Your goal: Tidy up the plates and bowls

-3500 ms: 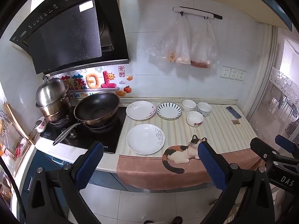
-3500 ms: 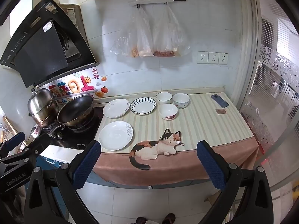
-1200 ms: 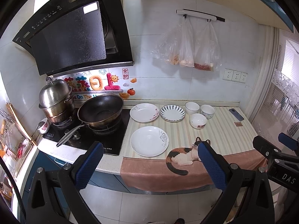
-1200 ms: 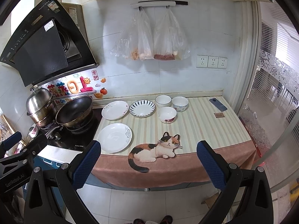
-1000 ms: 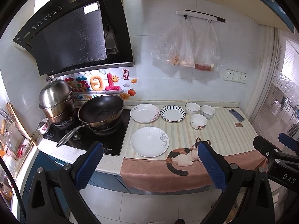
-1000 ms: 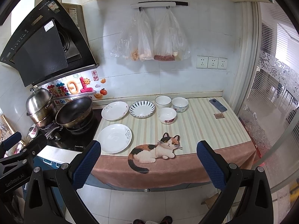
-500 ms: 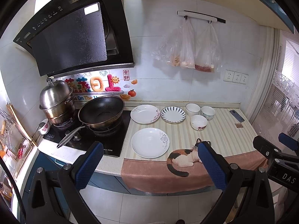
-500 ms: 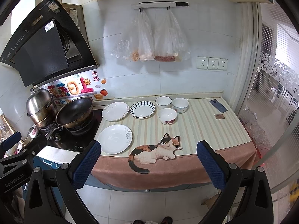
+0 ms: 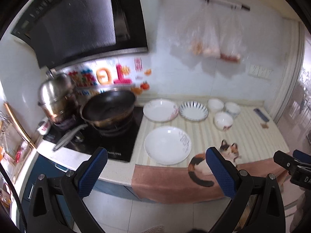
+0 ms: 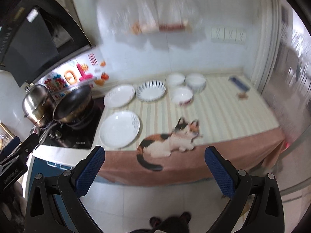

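Left gripper (image 9: 155, 171) wide, empty. Right gripper (image 10: 154, 169) wide, empty. Both off counter, ready to reach. Big white plate (image 9: 167, 145) nearest stove (image 9: 101, 136); bowls (image 9: 223, 120) farther, unstacked.

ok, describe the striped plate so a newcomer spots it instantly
Start at the black wok on the stove and go right along the wall. Past the white floral plate sits the striped plate, left of the bowls. It alone has dark radial stripes around its rim.
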Available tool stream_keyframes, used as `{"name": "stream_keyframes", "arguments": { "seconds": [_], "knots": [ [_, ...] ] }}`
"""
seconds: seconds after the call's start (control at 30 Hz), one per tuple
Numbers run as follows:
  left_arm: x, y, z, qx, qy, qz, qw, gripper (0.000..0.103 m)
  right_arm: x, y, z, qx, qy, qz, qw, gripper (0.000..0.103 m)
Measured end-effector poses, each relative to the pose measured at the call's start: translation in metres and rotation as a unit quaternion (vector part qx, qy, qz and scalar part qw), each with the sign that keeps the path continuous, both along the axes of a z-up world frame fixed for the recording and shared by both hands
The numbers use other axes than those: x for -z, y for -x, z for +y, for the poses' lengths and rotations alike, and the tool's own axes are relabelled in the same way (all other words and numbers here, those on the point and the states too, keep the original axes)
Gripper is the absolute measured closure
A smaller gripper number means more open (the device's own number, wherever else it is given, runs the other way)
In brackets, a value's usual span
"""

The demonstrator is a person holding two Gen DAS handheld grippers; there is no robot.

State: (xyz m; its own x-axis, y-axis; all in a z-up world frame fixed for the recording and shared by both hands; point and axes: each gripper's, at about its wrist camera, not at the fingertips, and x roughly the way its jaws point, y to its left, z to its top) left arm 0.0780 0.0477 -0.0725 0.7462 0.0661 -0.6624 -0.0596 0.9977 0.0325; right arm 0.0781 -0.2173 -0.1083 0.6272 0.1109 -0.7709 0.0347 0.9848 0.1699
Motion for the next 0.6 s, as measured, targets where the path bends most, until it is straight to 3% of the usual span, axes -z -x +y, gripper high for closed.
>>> {"name": "stream_keyframes", "arguments": {
  "seconds": [0.2, 0.37, 0.53, 0.6],
  "knots": [
    [0.065, -0.074, 0.011, -0.006, 0.007, 0.059, 0.9982, 0.0, 0.087, -0.079, 0.009, -0.031, -0.024, 0.068, 0.997, 0.0],
    [0.131, -0.146, 0.03, -0.04, 0.017, 0.121, 0.9918, 0.0, 0.171, -0.166, 0.024, -0.082, -0.063, 0.14, 0.985, 0.001],
    [0.191, -0.204, 0.047, -0.072, 0.028, 0.18, 0.9805, 0.012, 0.248, -0.251, 0.046, -0.132, -0.078, 0.202, 0.967, 0.007],
    [0.212, -0.222, 0.052, -0.079, 0.034, 0.199, 0.9761, 0.022, 0.271, -0.275, 0.056, -0.148, -0.085, 0.216, 0.961, 0.02]
  ]
}}
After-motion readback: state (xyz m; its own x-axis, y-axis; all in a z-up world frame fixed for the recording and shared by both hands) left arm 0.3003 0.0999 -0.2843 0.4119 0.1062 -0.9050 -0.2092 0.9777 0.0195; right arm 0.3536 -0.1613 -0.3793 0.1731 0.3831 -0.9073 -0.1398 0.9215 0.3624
